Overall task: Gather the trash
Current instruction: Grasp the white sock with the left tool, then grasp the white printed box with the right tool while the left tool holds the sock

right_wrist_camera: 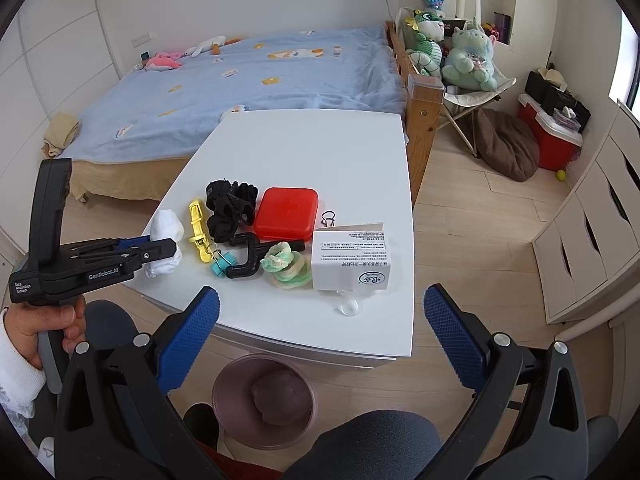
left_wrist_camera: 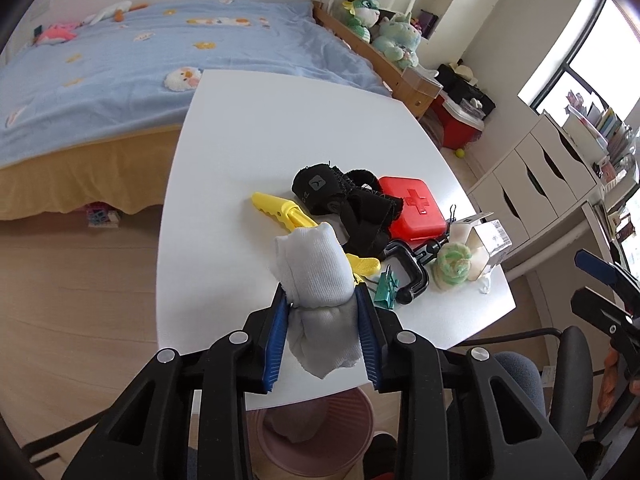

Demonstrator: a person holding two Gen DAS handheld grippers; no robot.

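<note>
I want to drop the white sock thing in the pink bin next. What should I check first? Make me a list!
1. Left gripper has a firm hold on the white sock: ok, both blue pads press its sides.
2. Sock is lifted clear of the table: cannot tell, it hangs at the near left edge.
3. Pink bin is within reach: ok, it stands on the floor just below the table's near edge.
4. Bin has room: ok, only one lump lies at the bottom.
5. Right gripper is out of the way: ok, it is open, empty and off to the side.
6. Sock is directly over the bin: not ok, it is over the table edge.
</note>
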